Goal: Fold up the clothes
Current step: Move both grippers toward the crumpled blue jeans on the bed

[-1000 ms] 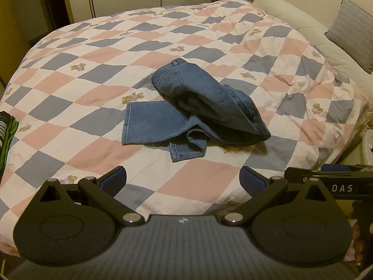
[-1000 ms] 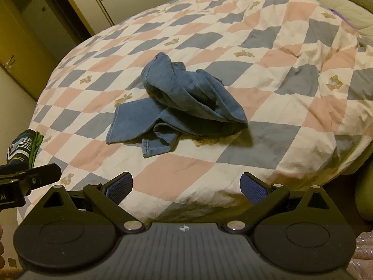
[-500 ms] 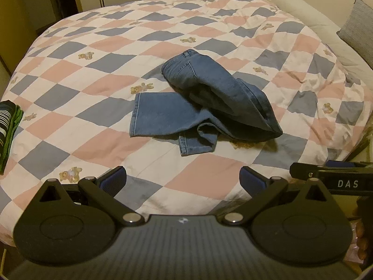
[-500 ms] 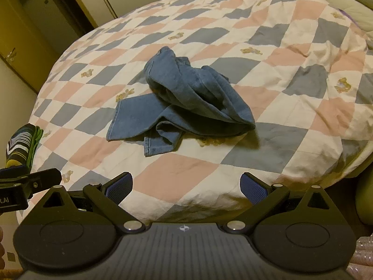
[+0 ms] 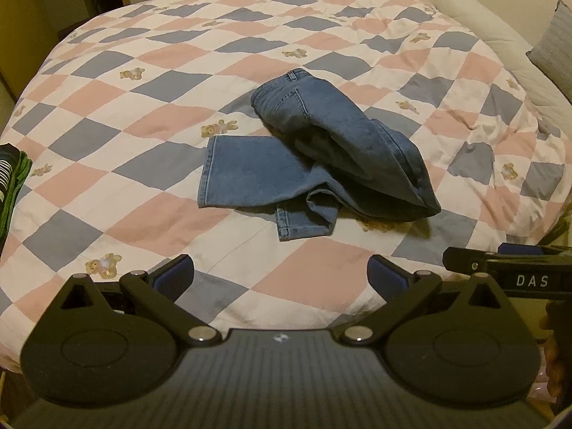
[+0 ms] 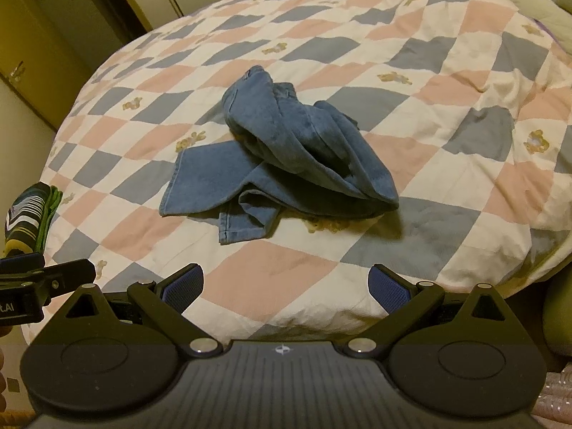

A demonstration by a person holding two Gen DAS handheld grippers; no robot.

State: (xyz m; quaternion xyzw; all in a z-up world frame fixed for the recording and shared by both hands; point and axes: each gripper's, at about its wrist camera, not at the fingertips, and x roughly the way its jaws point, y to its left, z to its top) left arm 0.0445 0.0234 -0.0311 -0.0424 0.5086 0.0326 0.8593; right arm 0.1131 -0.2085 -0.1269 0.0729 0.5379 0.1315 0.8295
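- The left gripper (image 5: 280,273) is held level over the near edge of the bed (image 5: 107,178), pointing across the quilt toward the jeans (image 5: 321,164).
- Its jaws stand wide apart, the blue pads at either side with nothing between them — they touch neither cloth nor quilt.
- The right gripper (image 6: 286,282) hangs just beside it at about the same height, also aimed at the jeans from the bed's near edge; in the left wrist view it shows at the right edge as a black bar lettered "DAS".
- The right jaws are likewise spread wide and empty, well short of the denim.
- The jeans lie near the middle of the checked pink, grey and white quilt, in a loose crumpled heap rather than flat.
- The waist and seat part, with a back pocket showing, is bunched and draped over the legs — one leg spreads flat to the left with its hem square, and a second, shorter hem end pokes out toward the grippers.
- A striped green and black folded garment (image 6: 26,218) sits at the bed's left edge, well apart from the jeans.
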